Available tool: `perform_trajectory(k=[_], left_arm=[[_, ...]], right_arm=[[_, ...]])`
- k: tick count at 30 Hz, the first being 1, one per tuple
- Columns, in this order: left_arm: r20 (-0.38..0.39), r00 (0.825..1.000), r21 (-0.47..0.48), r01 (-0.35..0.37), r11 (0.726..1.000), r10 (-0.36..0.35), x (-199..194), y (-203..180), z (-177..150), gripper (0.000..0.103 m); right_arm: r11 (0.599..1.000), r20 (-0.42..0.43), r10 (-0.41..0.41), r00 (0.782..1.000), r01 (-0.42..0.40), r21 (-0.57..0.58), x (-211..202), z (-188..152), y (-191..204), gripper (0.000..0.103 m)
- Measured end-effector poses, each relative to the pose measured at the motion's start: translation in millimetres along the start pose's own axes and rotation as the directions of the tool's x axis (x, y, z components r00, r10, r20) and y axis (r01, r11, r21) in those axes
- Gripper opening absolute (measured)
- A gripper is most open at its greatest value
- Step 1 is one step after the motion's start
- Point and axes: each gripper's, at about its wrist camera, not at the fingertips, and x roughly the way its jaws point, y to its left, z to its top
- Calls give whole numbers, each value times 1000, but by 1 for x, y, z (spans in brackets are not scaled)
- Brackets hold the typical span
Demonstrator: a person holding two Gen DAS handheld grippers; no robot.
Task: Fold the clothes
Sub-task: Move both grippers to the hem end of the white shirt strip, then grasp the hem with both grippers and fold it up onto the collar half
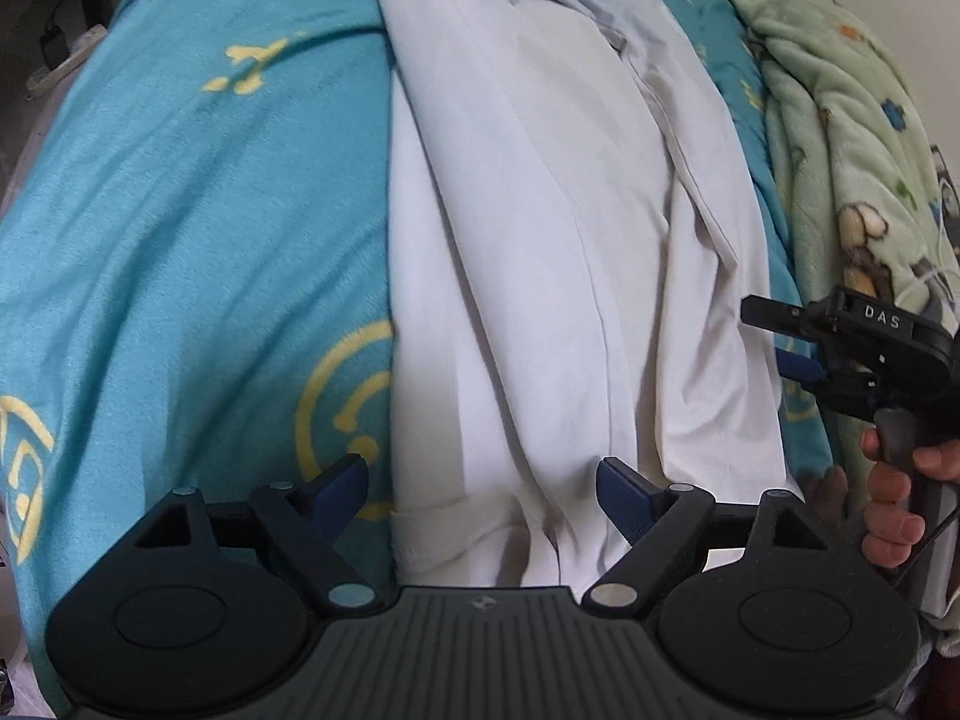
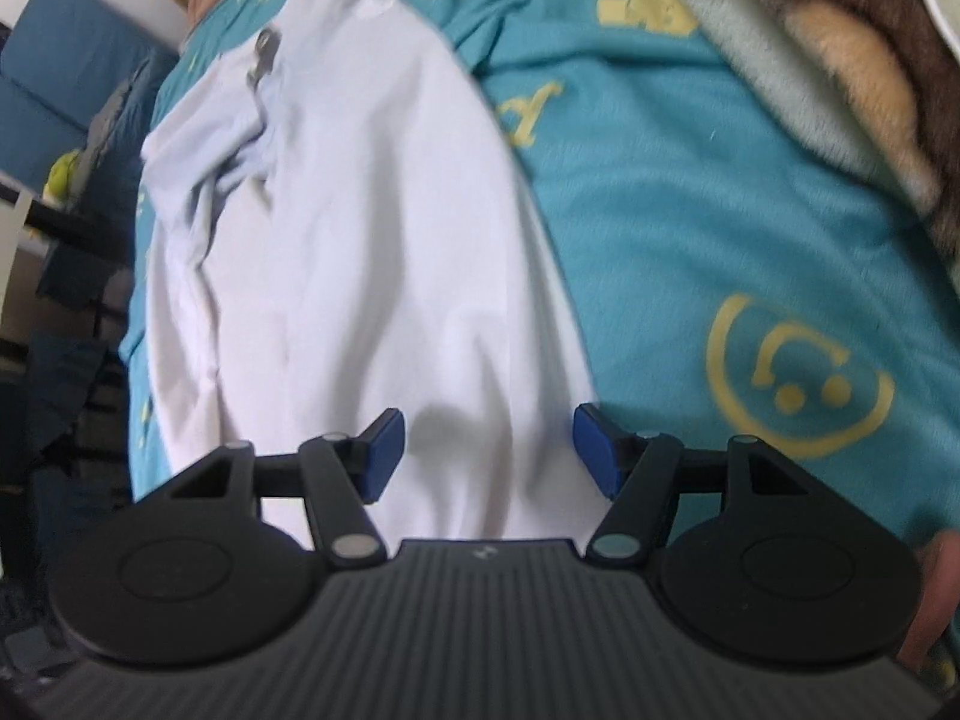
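Clearly both grippers hang over the white garment, folded lengthwise into a strip on the teal bedspread; left gripper and right gripper have fingers spread, gripping nothing, positioned to seize its near end.

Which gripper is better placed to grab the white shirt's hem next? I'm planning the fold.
Probably left: the left gripper is open over the white shirt hem; the right gripper, also open, straddles its side edge.
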Motion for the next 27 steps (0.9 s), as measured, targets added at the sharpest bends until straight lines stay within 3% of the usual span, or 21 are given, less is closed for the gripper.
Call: perform_trajectory(k=[5,8,10,14,17,18,19,22,27], left_arm=[[-55,998,59,23,998,-19,5,-7,-16,76],[-65,998,69,22,997,-18,3,-7,-21,70],[-73,997,73,19,997,-14,1,-6,-23,58],[-76,997,102,-12,995,20,1,-9,-28,45],[-62,997,121,-41,992,48,0,-14,-30,32],[-56,997,130,-47,990,55,-1,-15,-31,25],[-47,997,136,-52,989,59,-3,-17,-32,18],[-15,998,149,-58,987,61,-9,-20,-35,10],[77,997,136,-8,991,-3,-40,-27,-40,8]], right_arm=[[996,-140,23,990,-34,-78,-3,-20,19,65],[995,-240,43,970,-64,-82,-2,-32,27,65],[988,-290,56,955,-94,-119,-1,-43,36,65],[983,-245,5,970,-49,-176,-3,-54,45,60],[978,-215,-4,977,-41,-205,-7,-55,47,36],[975,-203,-4,979,-42,-220,-8,-56,49,23],[971,-192,-3,981,-43,-235,-10,-57,50,16],[955,-138,8,990,-49,-292,-18,-62,59,9],[942,-45,56,997,-68,-328,-39,-61,57,9]])
